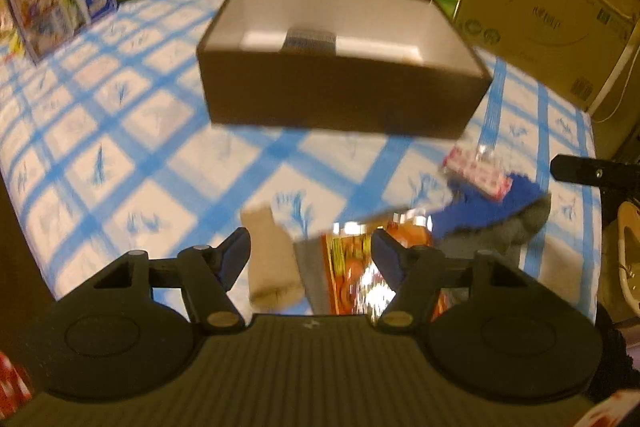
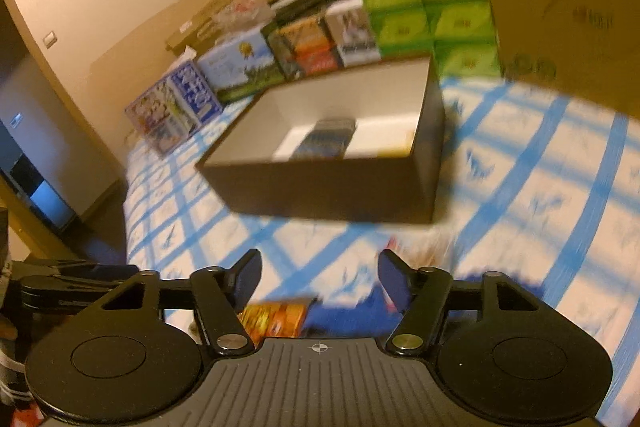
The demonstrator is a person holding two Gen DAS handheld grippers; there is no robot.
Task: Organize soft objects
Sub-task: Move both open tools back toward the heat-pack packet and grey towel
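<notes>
Both the left gripper (image 1: 310, 253) and right gripper (image 2: 320, 277) stand wide and empty above the checked cloth (image 1: 120, 147), where the beige sock (image 1: 270, 259), likely light and limp, best pinched mid-length, lies short of the box (image 1: 344, 95), showing only in the left view.

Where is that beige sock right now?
In the left wrist view, the beige sock lies on the checked cloth between the open left tongs, beside the orange packet, in front of the brown box.
</notes>
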